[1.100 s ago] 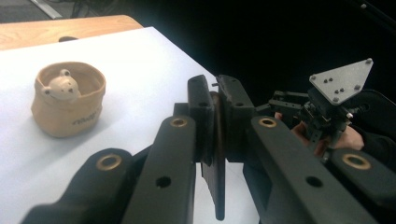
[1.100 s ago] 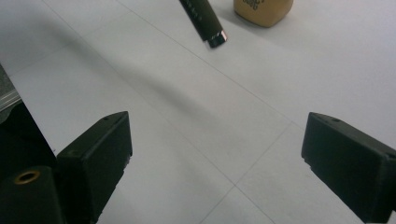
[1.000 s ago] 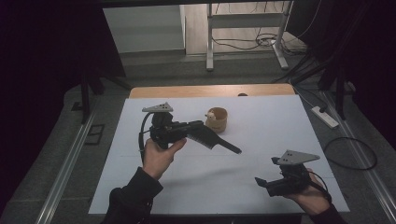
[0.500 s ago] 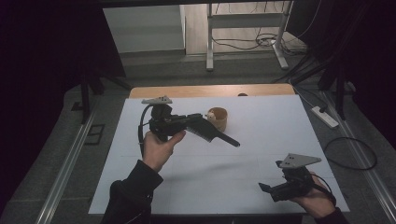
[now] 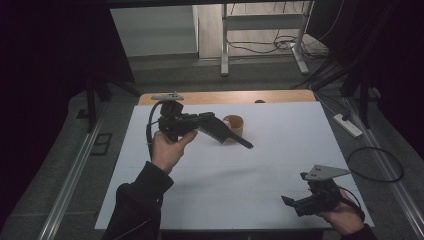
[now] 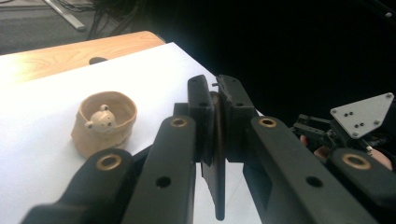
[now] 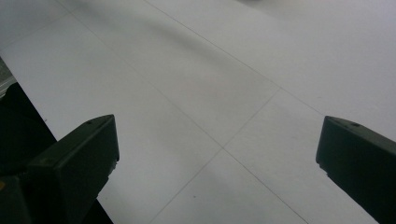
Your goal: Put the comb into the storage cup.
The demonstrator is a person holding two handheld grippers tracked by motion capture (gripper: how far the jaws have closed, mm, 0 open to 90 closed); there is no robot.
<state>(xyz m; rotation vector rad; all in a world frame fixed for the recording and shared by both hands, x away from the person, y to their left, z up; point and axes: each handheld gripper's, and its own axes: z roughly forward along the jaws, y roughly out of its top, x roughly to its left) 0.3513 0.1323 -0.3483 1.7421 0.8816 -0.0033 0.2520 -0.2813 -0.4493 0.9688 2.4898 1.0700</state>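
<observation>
My left gripper [image 5: 216, 127] is held up over the far left part of the white table cover [image 5: 280, 150]. It is shut on a thin dark strip [image 5: 242, 142] that slants down to the right. In the left gripper view, the jaws of the left gripper [image 6: 215, 93] clamp the strip [image 6: 217, 186] edge-on. Just behind it stands a small tan cup [image 5: 235, 124] with a little animal figure [image 6: 101, 120] inside. At the near right corner my right gripper [image 5: 295, 202] sits low over the cover. It also appears as the right gripper [image 7: 217, 158], open, with bare cover between its jaws.
A strip of bare wooden tabletop [image 5: 240, 96] with a dark hole [image 5: 259, 101] runs along the far edge. On the floor to the right lie a power strip [image 5: 350, 125] and a looped cable [image 5: 375, 165]. A metal stand [image 5: 225, 40] is beyond the table.
The left gripper has lifted and moved toward the far side with the strip, now in front of the cup. The right gripper has drawn back toward the near right corner.
</observation>
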